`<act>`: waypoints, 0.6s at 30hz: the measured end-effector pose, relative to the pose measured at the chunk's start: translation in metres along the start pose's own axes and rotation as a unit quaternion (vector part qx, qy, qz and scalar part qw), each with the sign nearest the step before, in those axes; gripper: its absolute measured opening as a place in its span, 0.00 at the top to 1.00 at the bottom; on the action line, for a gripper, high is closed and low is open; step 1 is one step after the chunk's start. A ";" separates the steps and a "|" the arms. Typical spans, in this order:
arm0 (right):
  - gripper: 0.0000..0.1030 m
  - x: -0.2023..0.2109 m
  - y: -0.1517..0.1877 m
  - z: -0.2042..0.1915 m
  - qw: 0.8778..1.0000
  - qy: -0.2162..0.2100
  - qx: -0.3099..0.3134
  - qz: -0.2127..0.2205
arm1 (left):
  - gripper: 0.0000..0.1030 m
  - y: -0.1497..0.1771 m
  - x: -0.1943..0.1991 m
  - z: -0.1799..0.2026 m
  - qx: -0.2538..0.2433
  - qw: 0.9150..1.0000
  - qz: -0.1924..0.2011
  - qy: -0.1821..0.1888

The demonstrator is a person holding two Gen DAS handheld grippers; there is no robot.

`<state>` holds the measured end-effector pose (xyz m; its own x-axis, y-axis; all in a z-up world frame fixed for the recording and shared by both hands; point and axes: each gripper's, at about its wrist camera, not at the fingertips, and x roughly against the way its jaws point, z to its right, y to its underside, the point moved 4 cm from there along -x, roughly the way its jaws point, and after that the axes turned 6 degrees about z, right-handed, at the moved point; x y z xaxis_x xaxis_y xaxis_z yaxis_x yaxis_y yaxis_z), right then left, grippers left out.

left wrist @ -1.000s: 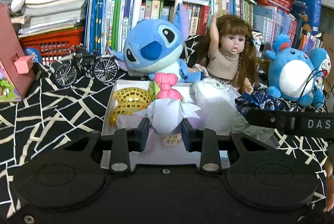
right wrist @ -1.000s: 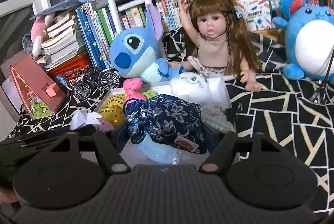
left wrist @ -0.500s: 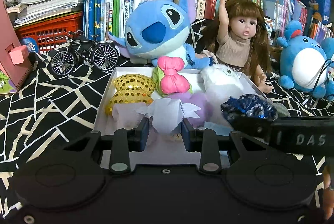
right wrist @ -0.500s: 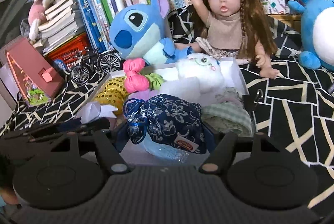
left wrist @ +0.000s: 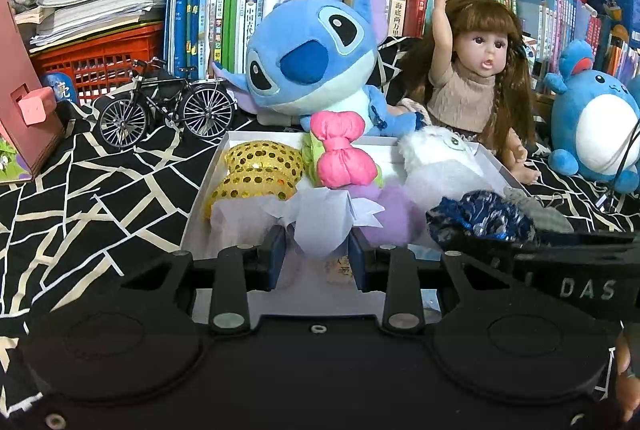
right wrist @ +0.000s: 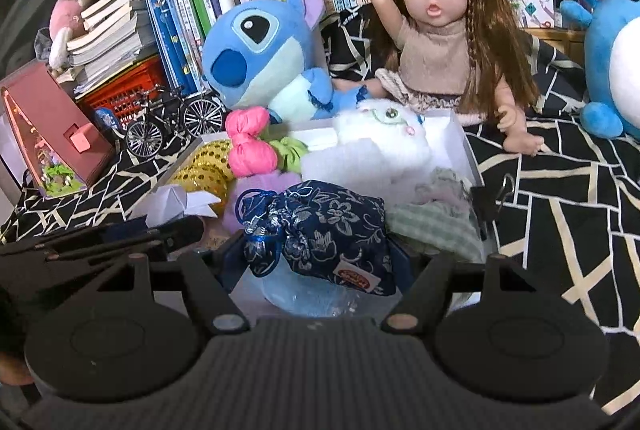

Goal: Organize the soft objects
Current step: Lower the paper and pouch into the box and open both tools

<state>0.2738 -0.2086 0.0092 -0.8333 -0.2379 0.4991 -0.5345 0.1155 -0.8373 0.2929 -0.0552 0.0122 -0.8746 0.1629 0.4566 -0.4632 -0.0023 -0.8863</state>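
My left gripper [left wrist: 318, 254] is shut on a white folded paper-like soft object [left wrist: 320, 218] over the near end of the white box [left wrist: 208, 185]. My right gripper [right wrist: 320, 258] is shut on a dark blue floral pouch [right wrist: 320, 226], also over the box's near end; the pouch also shows in the left wrist view [left wrist: 480, 218]. In the box lie a gold sequin item [left wrist: 256, 173], a pink bow [left wrist: 344, 153], a green piece [right wrist: 290, 151], a white plush cat [right wrist: 384, 137], a purple fluffy piece [left wrist: 392, 205] and a grey-green cloth [right wrist: 436, 218].
A blue Stitch plush [left wrist: 312, 69] and a doll [left wrist: 476, 77] sit behind the box. A blue round plush [left wrist: 596, 125] stands at the right. A toy bicycle [left wrist: 168, 109], a red basket [left wrist: 100, 57] and a pink house model [left wrist: 20, 101] stand left. Books fill the shelf behind.
Both grippers have moved forward and lower toward the box, each still holding its object. The box contents look larger and nearer.
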 end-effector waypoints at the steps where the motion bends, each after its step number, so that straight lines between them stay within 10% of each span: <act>1: 0.28 0.000 0.001 0.000 1.000 -0.001 0.000 -0.001 | 0.68 0.001 0.000 0.000 0.002 1.000 0.000 0.000; 18: 0.22 0.001 0.010 0.005 1.000 -0.008 -0.010 -0.004 | 0.61 0.006 0.000 0.005 -0.003 1.000 0.005 -0.003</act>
<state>0.2682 -0.2127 0.0007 -0.8268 -0.2538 0.5020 -0.5439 0.1335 -0.8284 0.2889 -0.0601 0.0073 -0.8795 0.1578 0.4490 -0.4543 0.0031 -0.8909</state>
